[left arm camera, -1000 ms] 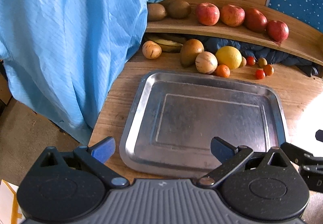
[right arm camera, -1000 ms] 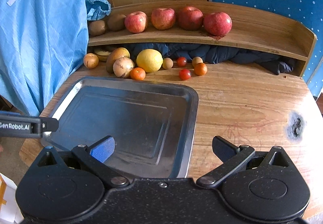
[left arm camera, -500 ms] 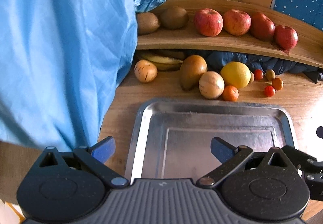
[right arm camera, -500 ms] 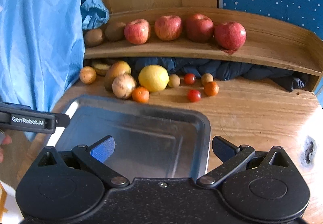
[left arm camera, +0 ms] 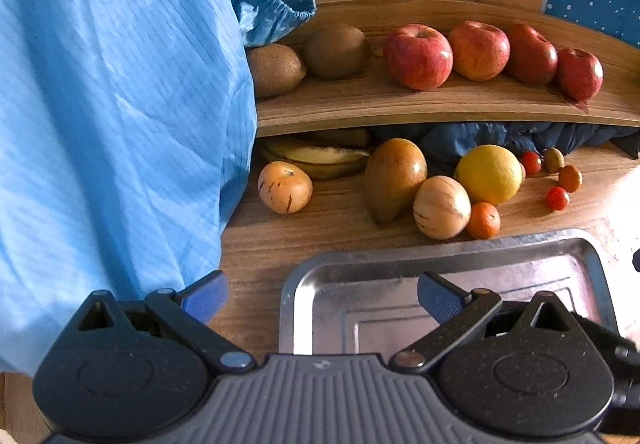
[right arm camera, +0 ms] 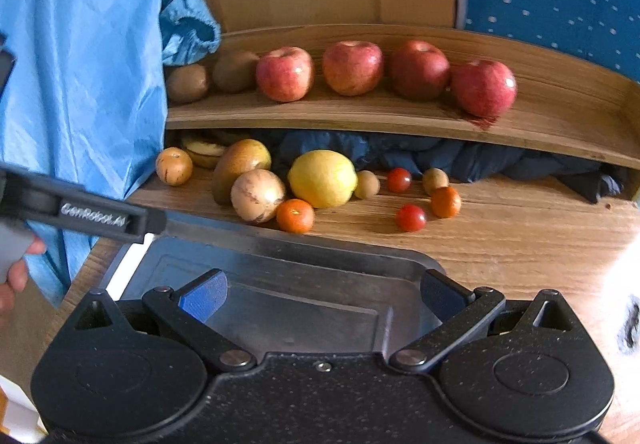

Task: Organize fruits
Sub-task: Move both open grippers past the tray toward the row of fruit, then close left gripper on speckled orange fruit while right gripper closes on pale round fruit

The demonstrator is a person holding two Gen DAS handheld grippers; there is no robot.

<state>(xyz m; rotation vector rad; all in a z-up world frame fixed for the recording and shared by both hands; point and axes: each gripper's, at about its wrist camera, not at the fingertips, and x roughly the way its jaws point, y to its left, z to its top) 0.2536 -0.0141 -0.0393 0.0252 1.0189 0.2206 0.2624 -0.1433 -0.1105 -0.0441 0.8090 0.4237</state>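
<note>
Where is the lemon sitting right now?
The lemon lies on the wooden table below the shelf, left of centre in the right wrist view, with a striped pale fruit to its left and a small orange just in front.

Both wrist cameras look forward and slightly down from low over the bench, each past its own open tongs toward the back wall. The left view sits further left, close beside a blue garment. Both share the metal tray, the loose fruit behind it and the apple shelf.
</note>
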